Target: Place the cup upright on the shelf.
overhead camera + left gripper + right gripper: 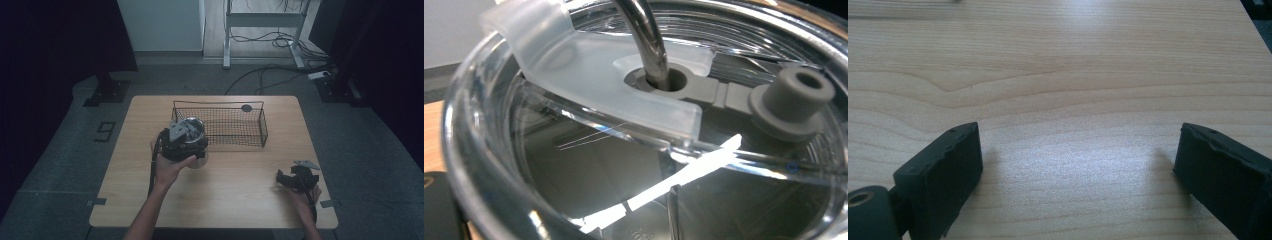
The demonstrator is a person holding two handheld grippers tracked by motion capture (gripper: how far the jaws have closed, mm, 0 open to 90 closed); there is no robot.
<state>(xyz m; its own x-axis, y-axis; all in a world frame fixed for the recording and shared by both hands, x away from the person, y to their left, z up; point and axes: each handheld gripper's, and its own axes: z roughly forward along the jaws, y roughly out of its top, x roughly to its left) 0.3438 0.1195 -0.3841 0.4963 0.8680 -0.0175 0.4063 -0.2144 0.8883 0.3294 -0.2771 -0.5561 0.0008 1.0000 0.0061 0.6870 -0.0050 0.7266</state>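
A clear tumbler (199, 159) with a see-through lid (589, 75), a metal straw (646, 40) and a grey stopper (796, 97) stands just off the front left corner of the wire basket (235, 131). My left gripper (181, 141), held in a hand, is right over and around the tumbler. The lid sits very close in the left gripper view, and one black jaw lies against the cup's outer wall at the lower left. My right gripper (1078, 165) rests low on the wooden table (1063, 65) at the front right (296, 179), open, with nothing between its fingers.
The black wire basket sits at the table's back centre with a small dark round disc (246, 107) at its far rim. Bare tabletop (240, 190) lies between the two hands. Beyond the table are floor cables and a metal stand.
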